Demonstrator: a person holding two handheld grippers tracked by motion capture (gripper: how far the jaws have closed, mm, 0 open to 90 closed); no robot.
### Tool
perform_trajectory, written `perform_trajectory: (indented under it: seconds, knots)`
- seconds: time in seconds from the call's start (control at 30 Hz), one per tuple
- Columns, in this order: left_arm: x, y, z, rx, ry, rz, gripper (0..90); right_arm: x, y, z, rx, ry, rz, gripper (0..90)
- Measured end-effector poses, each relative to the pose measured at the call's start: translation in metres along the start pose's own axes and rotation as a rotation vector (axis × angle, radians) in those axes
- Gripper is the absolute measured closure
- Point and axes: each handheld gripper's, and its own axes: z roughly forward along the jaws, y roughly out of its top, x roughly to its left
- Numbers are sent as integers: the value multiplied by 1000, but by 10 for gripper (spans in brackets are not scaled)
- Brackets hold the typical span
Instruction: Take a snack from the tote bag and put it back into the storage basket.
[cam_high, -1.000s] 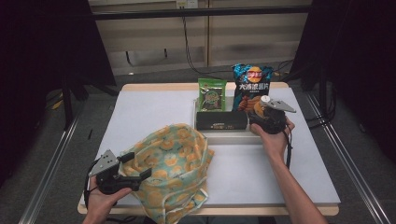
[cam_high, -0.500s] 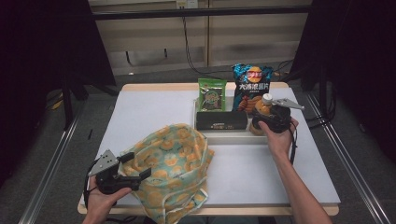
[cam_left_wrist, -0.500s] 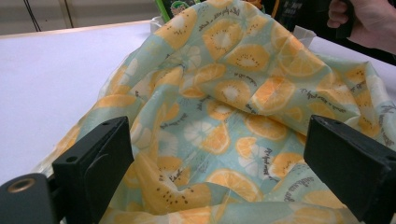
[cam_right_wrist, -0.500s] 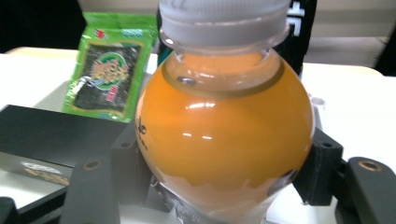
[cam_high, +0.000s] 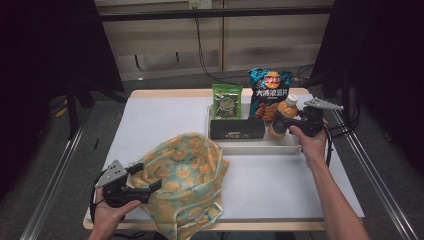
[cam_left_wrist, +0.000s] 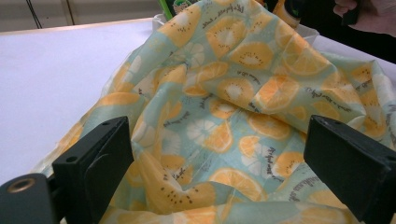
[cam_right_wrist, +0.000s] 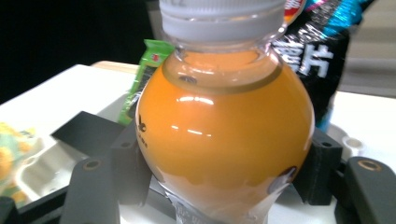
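Nearby, chip bag (cam_high: 270, 93) behind gripped bottle (cam_high: 282, 118).

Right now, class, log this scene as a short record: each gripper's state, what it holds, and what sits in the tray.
right gripper: shut on bottle
left gripper: open, jaws either side of bag fabric
tray: black box, green packet, chips
bottle: orange drink, white cap, upright
surface: white table
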Motion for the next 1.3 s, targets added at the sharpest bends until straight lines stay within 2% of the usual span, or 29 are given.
perform_trajectory:
  seconds: [0.07,0.13,0.37,0.4,0.73,0.8,1.1,1.2,1.3]
  knots:
    - [1,0,1,-3,-9,4,77,-2,1,0,-5,18,-7,327]
    - [1,0,1,-1,-6,5,77,-3,1,1,6,42,-37,327]
    - [0,0,1,11,2,4,77,-6,4,9,55,126,-96,328]
    - [0,-1,1,8,-8,6,77,-6,4,10,58,134,-109,328]
    - [-1,-3,3,22,-9,9,77,-18,5,16,111,192,-154,327]
    - [-2,-3,3,25,-8,16,77,-21,4,17,106,211,-154,327]
    - [-2,-4,0,22,10,7,77,-27,0,18,127,208,-163,326]
    - [-3,-4,-1,20,7,9,77,-25,-4,21,165,214,-178,325]
    - [-3,-4,-1,18,5,12,77,-23,-5,22,164,211,-191,325]
